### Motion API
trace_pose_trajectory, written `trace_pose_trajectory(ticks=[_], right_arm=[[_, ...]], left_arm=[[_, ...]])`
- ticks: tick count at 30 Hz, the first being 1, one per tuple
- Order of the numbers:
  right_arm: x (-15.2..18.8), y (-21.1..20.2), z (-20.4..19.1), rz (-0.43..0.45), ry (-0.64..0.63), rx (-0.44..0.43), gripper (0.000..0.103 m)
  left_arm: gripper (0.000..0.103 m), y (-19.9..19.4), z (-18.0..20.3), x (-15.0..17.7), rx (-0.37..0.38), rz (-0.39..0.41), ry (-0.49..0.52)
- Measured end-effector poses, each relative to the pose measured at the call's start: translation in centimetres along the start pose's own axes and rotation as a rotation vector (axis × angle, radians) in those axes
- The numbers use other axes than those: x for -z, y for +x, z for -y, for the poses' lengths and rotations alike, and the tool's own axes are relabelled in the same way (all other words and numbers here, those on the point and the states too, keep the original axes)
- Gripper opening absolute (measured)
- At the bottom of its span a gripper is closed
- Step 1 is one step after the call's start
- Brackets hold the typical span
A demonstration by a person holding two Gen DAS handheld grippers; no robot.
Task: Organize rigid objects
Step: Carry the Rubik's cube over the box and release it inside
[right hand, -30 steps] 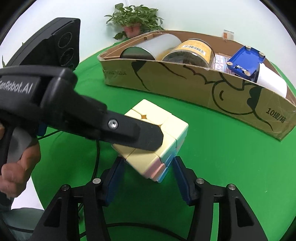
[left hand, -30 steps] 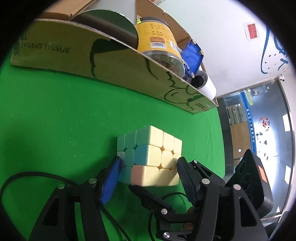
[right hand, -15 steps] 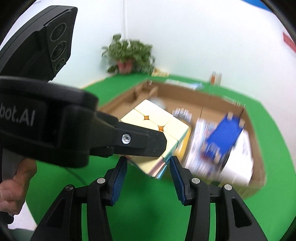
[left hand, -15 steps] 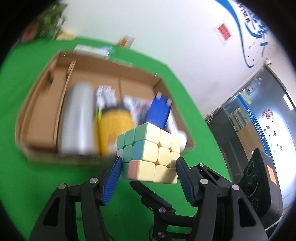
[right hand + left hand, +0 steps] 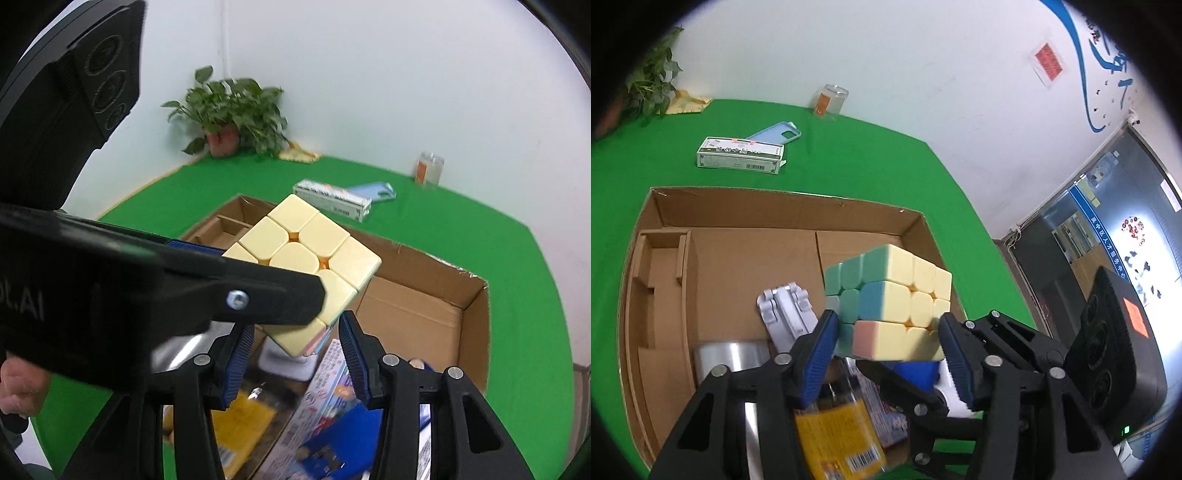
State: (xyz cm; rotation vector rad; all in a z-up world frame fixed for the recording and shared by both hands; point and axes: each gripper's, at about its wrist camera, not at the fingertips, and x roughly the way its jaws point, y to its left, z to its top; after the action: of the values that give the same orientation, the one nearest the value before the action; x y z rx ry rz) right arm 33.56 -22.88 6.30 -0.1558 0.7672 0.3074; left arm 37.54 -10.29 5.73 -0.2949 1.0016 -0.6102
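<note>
Pinched pastel cube (image 5: 897, 295) in jaws of left gripper (image 5: 888, 332), just closing in, and of right gripper (image 5: 295, 343), aloft over cardboard box (image 5: 775, 199). Not yet dropped in. Already boxed: yellow jar (image 5: 838, 435) among others. Left out on green surface (image 5: 646, 166): carton (image 5: 738, 157), phone case (image 5: 779, 131), glass jar (image 5: 829, 103).

Black plastic left gripper (image 5: 886, 354) & right gripper (image 5: 293, 360): blue ribbed pads, silver screws, white lettering.

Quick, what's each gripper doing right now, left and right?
Left gripper: closed on the pastel cube, jaws just tightened.
Right gripper: closed on the same cube, above the cardboard box.
</note>
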Motion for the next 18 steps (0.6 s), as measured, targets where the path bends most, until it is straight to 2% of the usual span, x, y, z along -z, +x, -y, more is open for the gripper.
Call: trace_pose_trajectory(ticks=[3, 7, 11, 14, 18], right_arm=[[-0.9, 1.6, 0.5, -0.007, -0.004, -0.036, 0.046], [-2.5, 3.3, -3.0, 0.001, -0.034, -0.106, 0.046], [-3.4, 5.3, -6.7, -0.008, -0.060, -0.189, 0.046], [-3.1, 6.0, -9.1, -0.020, -0.076, -0.216, 0.046], [-1.3, 6.2, -9.0, -0.065, -0.054, -0.210, 0.046]], left_arm=[[0.052, -0.6, -1.0, 0.0, -0.015, 0.014, -0.007], [0.052, -3.4, -4.0, 0.4, -0.096, 0.055, -0.051], [0.052, -5.8, -7.3, 1.2, -0.153, 0.063, -0.109], [0.052, -6.4, -8.9, 2.1, -0.149, 0.054, -0.149], [0.052, -5.0, -8.5, 2.5, -0.125, 0.019, -0.142]])
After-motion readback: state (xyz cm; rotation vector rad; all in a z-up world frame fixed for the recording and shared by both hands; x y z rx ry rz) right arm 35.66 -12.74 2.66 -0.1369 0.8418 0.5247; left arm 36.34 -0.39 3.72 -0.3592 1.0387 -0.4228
